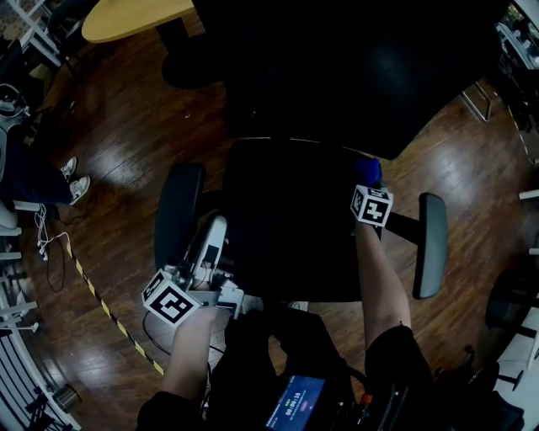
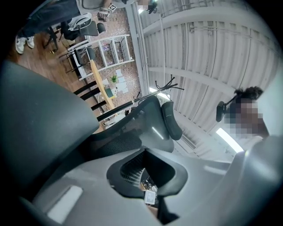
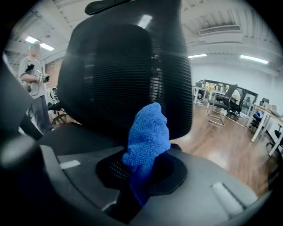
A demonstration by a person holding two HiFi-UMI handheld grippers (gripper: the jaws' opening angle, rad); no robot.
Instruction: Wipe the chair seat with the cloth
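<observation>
A black office chair stands below me, and its seat (image 1: 282,240) is dark and bare. My right gripper (image 1: 368,181) is over the seat's back right corner, shut on a blue cloth (image 1: 367,171). In the right gripper view the cloth (image 3: 148,137) sticks up from the closed jaws (image 3: 143,176) in front of the mesh backrest (image 3: 124,66). My left gripper (image 1: 216,226) lies over the seat's left edge beside the left armrest (image 1: 178,210). In the left gripper view its jaws (image 2: 148,178) are shut on nothing, with the armrest (image 2: 40,123) close by.
The right armrest (image 1: 432,244) is just right of my right arm. Wooden floor (image 1: 118,143) surrounds the chair, with yellow-black tape (image 1: 109,311), a yellow tabletop (image 1: 135,17) and someone's shoes (image 1: 72,178). A person (image 3: 33,75) stands at left; desks and chairs (image 3: 230,101) are further off.
</observation>
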